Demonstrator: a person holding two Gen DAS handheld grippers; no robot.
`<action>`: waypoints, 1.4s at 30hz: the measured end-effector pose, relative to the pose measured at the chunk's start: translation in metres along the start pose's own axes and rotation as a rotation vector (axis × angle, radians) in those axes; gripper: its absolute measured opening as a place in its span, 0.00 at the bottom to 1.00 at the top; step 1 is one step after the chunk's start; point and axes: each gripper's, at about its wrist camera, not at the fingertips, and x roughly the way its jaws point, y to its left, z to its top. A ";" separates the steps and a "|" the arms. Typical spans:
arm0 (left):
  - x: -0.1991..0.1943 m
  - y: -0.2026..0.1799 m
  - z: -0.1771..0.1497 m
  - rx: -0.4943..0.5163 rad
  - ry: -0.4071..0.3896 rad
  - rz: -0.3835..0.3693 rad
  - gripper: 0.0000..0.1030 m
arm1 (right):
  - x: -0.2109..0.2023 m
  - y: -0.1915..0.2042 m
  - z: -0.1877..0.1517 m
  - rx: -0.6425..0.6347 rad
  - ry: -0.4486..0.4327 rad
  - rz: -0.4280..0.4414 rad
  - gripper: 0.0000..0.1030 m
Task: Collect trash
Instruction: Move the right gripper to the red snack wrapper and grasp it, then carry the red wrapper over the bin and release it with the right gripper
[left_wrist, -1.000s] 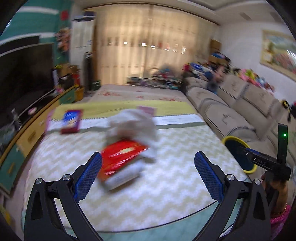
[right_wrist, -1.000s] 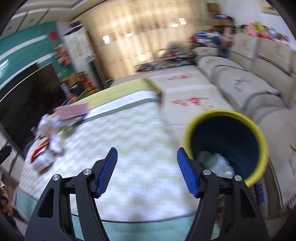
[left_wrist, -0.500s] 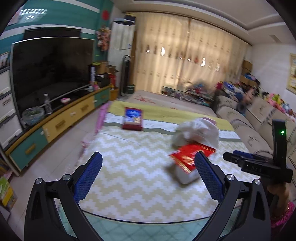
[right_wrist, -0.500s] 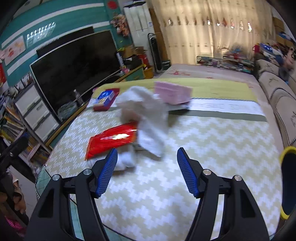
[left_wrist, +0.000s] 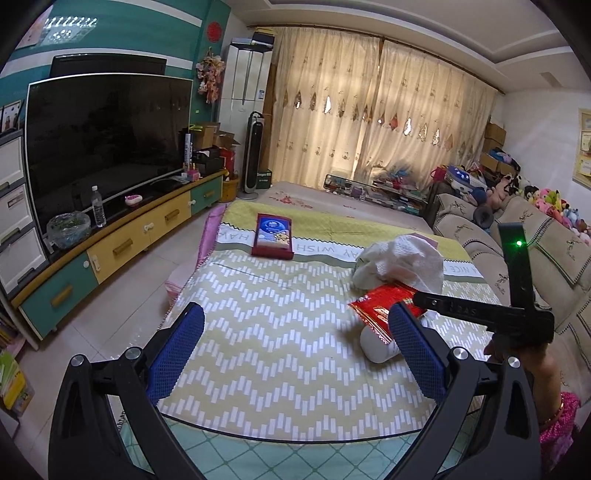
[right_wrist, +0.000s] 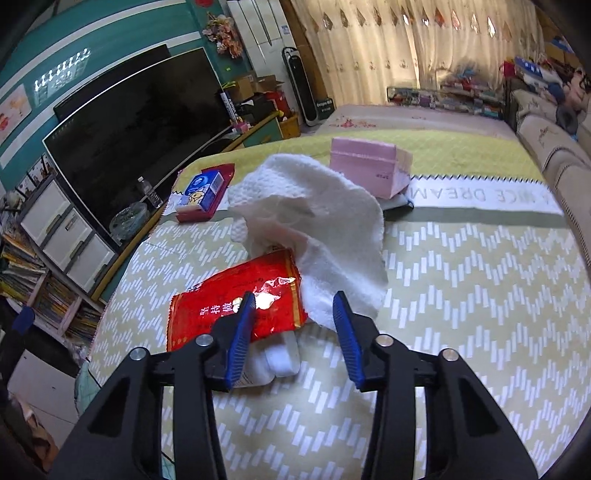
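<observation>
A red foil snack wrapper (right_wrist: 229, 310) lies on the zigzag table mat (right_wrist: 461, 295), with a crumpled white paper towel (right_wrist: 317, 221) draped behind it and a white bottle-like object (right_wrist: 280, 358) under it. My right gripper (right_wrist: 293, 299) hovers just over the wrapper's right edge, and its jaws are closing. That edge and the towel's hem show in the gap, but the pads do not press on them. My left gripper (left_wrist: 295, 314) stands wide open over bare mat, left of the wrapper (left_wrist: 380, 304) and towel (left_wrist: 402, 258).
A pink box (right_wrist: 369, 166) and a blue-and-red carton (right_wrist: 203, 192) lie farther back on the table. A big TV (left_wrist: 103, 140) on a low cabinet runs along the left, and a sofa (left_wrist: 554, 240) along the right. A person's hand holds the right gripper's handle.
The right gripper swung from the yellow-rimmed bin to the trash pile, came close over the red wrapper, and its jaws narrowed. The left gripper swung left, then stayed still.
</observation>
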 end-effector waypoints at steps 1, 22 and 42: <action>0.001 -0.001 0.000 0.002 0.002 -0.001 0.95 | 0.000 -0.002 0.000 0.009 0.005 0.016 0.16; 0.005 -0.021 -0.006 0.032 0.021 -0.026 0.95 | -0.111 0.006 0.001 -0.040 -0.236 0.093 0.01; 0.008 -0.039 -0.009 0.064 0.040 -0.047 0.95 | -0.123 -0.007 -0.075 -0.198 -0.012 0.012 0.01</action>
